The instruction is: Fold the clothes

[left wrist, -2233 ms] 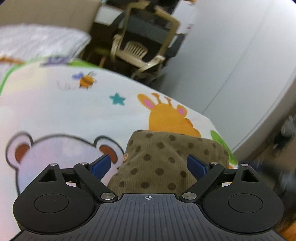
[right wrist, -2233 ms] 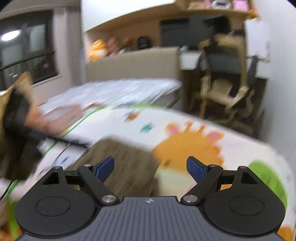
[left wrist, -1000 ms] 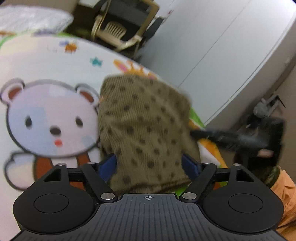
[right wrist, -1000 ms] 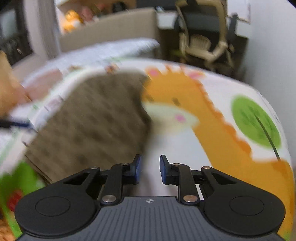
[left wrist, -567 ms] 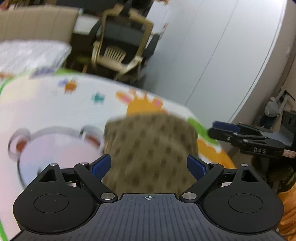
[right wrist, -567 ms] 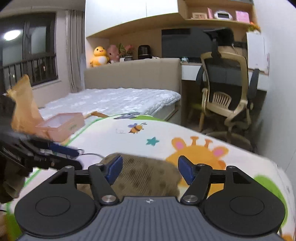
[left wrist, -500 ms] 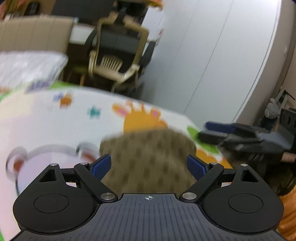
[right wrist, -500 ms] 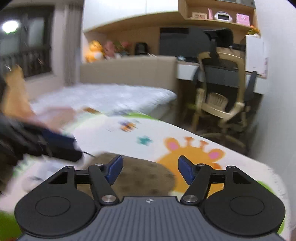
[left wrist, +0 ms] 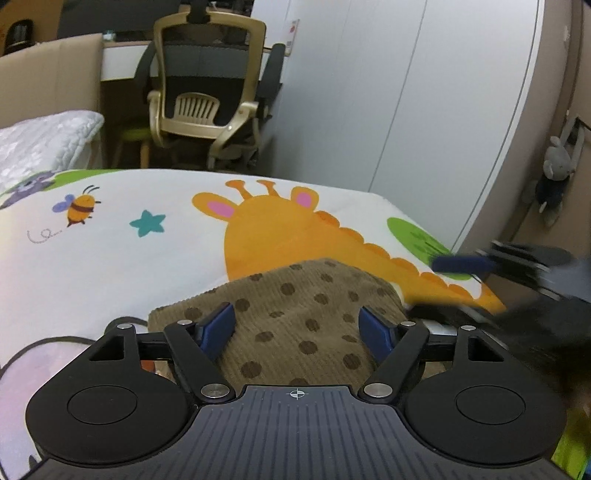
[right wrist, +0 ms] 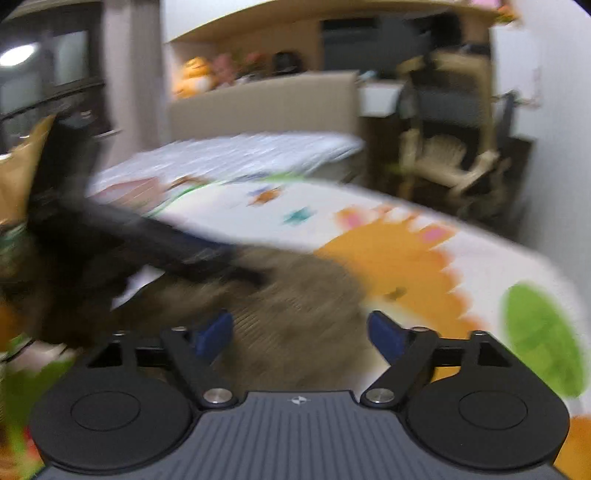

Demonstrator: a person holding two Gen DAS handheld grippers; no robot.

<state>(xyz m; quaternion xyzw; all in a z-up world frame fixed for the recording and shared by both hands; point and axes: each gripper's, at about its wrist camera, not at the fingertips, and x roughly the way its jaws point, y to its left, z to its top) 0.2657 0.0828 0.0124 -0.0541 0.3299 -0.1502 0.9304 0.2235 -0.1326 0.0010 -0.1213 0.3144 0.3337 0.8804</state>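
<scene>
Brown corduroy garment (left wrist: 295,314) with darker brown dots. White play mat (left wrist: 110,266) printed with orange giraffe, teal star, striped bee, green patches. Blue fingertips (left wrist: 218,326) on black hand-held gripper (left wrist: 297,328).

No readable words, brand names or numbers appeared in either view. On the play mat (left wrist: 110,266), near its far left edge, a thin grey curly line trailed behind the printed bee (left wrist: 79,209); it looked like a loose scribble and not lettering. A small sign with a red mark (left wrist: 291,35) hung on the wall beside the office chair (left wrist: 207,92), too small to read. The right wrist view was too blurred for any print to be made out.
</scene>
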